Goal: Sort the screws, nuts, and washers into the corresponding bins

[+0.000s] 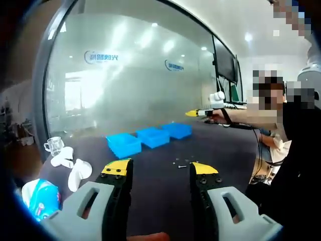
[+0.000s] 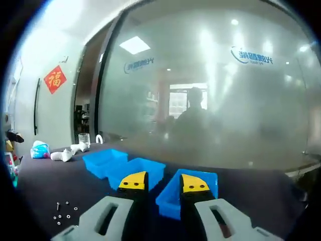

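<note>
Both your tongs sit apart, empty: left gripper (image 1: 159, 170), right gripper (image 2: 164, 184). Three blue bins (image 2: 131, 170) at your right's 12 o'clock; loose screws, nuts, washers (image 2: 65, 212) at 8 o'clock on the dark table (image 2: 40, 191).

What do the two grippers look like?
Both the left gripper and the right gripper have black jaws capped with yellow tips, set on light grey plastic bodies with slot-shaped cut-outs. Small dark screw heads dot the yellow tips.

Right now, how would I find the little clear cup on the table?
Find the three blue bins on the dark table. Look past them toward the glass wall. The clear cup stands beside white lumpy objects; it alone is see-through, with a handle.
</note>
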Demonstrator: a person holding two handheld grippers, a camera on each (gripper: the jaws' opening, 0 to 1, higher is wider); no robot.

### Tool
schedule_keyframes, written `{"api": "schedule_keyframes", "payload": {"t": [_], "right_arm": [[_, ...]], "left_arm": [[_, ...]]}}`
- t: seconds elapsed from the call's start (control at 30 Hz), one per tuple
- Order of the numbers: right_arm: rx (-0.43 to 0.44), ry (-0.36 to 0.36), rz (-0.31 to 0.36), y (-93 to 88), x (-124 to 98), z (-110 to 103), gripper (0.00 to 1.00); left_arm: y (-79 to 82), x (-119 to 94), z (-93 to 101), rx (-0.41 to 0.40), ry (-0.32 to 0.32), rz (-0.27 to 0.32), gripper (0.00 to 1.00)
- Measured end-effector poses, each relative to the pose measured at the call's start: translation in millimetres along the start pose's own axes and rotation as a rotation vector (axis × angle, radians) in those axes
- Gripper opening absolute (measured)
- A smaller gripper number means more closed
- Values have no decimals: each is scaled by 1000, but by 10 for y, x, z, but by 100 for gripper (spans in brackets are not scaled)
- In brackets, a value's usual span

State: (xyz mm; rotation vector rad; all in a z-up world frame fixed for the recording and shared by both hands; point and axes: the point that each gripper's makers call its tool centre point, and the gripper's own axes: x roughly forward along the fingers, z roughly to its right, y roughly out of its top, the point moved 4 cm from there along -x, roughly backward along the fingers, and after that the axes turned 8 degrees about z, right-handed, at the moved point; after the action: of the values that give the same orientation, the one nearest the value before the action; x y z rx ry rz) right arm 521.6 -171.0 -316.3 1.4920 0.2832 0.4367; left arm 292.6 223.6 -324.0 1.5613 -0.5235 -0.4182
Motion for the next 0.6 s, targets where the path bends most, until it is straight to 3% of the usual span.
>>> {"api": "schedule_keyframes", "payload": {"t": [0.2, 0.3, 0.6], "right_arm": [[2, 91, 41, 76, -330, -428, 20], [48, 140, 61, 115, -514, -664, 20], [59, 219, 113, 275, -944, -1108, 20]], "left_arm": [[-10, 8, 5, -4, -1, 1, 45], [-20, 21, 13, -4, -4, 0, 45], [-34, 54, 64, -7, -19, -2, 45]]}}
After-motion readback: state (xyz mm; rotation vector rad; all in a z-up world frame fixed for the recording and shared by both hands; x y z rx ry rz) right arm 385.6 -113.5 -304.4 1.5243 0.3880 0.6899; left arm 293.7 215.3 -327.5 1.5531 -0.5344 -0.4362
